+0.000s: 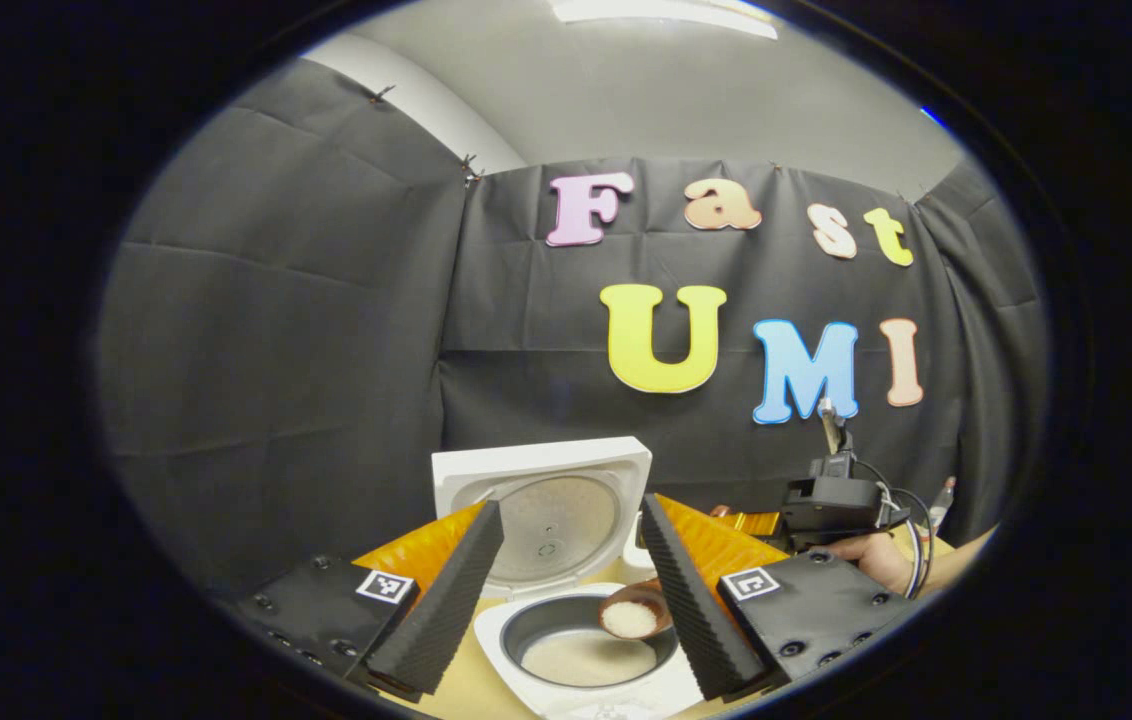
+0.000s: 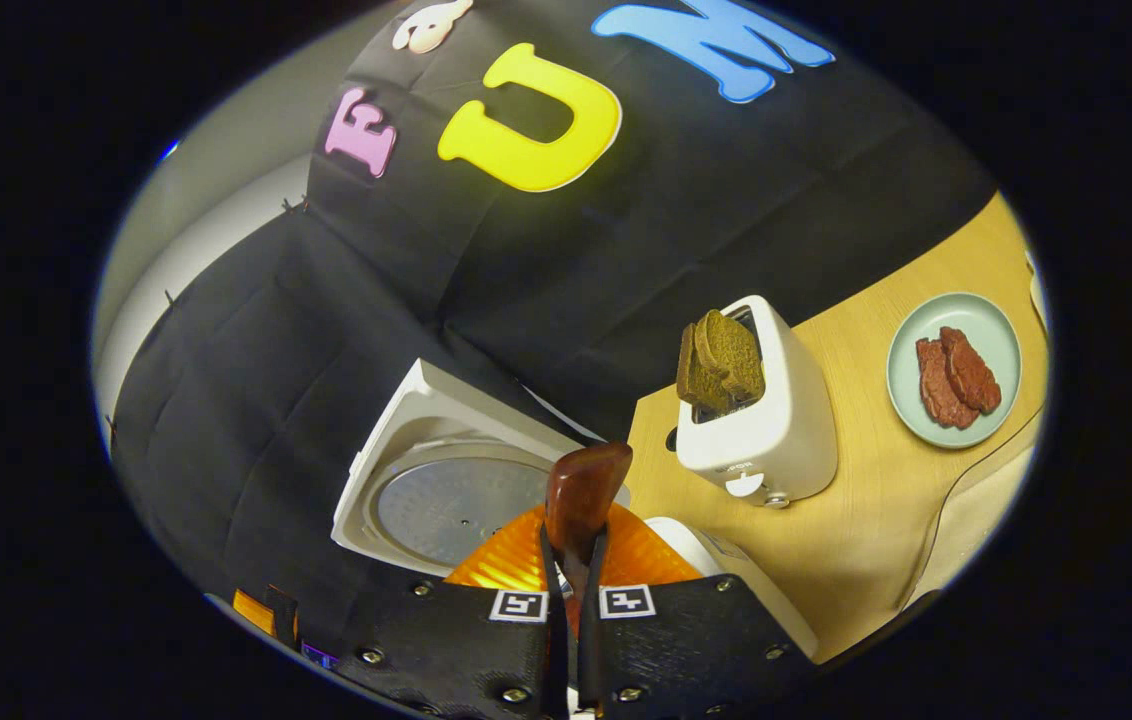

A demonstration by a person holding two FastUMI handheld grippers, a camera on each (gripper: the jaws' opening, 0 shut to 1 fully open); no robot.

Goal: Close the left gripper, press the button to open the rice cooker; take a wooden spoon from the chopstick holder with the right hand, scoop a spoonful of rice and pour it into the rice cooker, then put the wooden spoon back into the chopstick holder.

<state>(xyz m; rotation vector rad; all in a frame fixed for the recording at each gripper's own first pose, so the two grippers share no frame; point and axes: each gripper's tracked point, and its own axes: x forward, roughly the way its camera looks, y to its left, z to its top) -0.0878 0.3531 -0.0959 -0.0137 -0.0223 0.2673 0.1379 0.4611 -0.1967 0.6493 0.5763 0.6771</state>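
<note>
rice cooker (image 1: pixel 566 560) open, wooden table (image 2: pixel 876 500), black cloth wall (image 1: pixel 306 330)

In the left gripper view, the rice cooker (image 1: pixel 586 640) sits on the table between the left gripper's (image 1: pixel 571 590) spread fingers, its lid (image 1: pixel 546 510) raised behind the pot. The wooden spoon (image 1: pixel 632 612), with rice in its bowl, hangs over the pot's right part. In the right gripper view, a toaster (image 2: pixel 756 420) stands right of the lid, with a plate (image 2: pixel 954 368) farther right on the table (image 2: pixel 866 520).
</note>
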